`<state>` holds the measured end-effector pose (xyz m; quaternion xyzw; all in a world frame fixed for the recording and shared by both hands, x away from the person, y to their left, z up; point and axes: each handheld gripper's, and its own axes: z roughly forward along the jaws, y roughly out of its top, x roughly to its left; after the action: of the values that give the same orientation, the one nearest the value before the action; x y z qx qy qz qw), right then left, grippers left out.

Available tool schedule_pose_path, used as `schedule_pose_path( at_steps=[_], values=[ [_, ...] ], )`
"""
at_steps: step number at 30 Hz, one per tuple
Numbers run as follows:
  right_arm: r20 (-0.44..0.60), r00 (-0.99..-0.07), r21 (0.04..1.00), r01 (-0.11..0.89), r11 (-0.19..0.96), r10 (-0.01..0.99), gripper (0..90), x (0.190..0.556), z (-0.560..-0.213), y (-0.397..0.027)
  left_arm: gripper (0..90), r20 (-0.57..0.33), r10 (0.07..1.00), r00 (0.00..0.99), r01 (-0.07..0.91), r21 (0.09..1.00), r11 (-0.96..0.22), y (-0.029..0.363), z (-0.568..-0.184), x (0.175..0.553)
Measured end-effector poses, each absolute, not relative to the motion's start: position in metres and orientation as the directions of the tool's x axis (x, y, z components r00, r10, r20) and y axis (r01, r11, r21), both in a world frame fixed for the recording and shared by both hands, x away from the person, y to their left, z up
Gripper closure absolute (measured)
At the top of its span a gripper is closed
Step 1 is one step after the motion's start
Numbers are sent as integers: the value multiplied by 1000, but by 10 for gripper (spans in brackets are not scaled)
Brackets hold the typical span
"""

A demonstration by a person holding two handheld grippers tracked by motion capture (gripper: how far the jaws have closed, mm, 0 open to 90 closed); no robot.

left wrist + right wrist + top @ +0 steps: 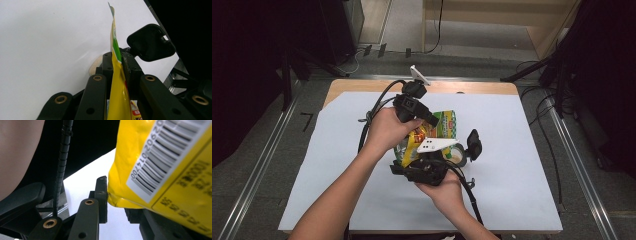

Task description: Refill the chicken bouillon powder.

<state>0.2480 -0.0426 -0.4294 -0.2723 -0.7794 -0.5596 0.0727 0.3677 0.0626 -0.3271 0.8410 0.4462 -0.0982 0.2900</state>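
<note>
Behind the yellow packet (443,126), a tape roll (458,154) sits partly hidden.

Left gripper (117,66): both black jaws closed on the yellow packet (119,100), which stands edge-on between them. Packet runs from bottom of frame up past the jaw tips; upper part carries a green band, top edge thin and slightly curled. White sheet (45,40) covers the desk behind. A pale round object (95,67) lies on the sheet just beyond the left jaw, partly hidden. Black rounded paddle-shaped part (150,42) sits right of the packet, identity unclear. Far right dark.
</note>
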Motion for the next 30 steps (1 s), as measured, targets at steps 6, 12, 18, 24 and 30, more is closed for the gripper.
schedule_pose_path(
  at_steps=[6,12,18,24,30],
  values=[
    [391,-852,838,486,248,349,757,242,-434,-39,819,-440,673,594,799,425,-427,70,-329,357],
    [336,-875,851,440,285,349,721,235,-442,-32,818,-468,652,597,797,442,-412,83,-335,349],
    [292,-893,858,402,320,342,697,230,-448,-29,818,-492,632,599,796,456,-399,93,-340,343],
    [234,-915,864,350,361,328,664,226,-455,-27,818,-503,615,607,790,469,-395,100,-345,337],
    [182,-934,869,299,394,308,649,222,-460,-27,818,-512,610,605,793,455,-404,104,-349,335]
  ],
)
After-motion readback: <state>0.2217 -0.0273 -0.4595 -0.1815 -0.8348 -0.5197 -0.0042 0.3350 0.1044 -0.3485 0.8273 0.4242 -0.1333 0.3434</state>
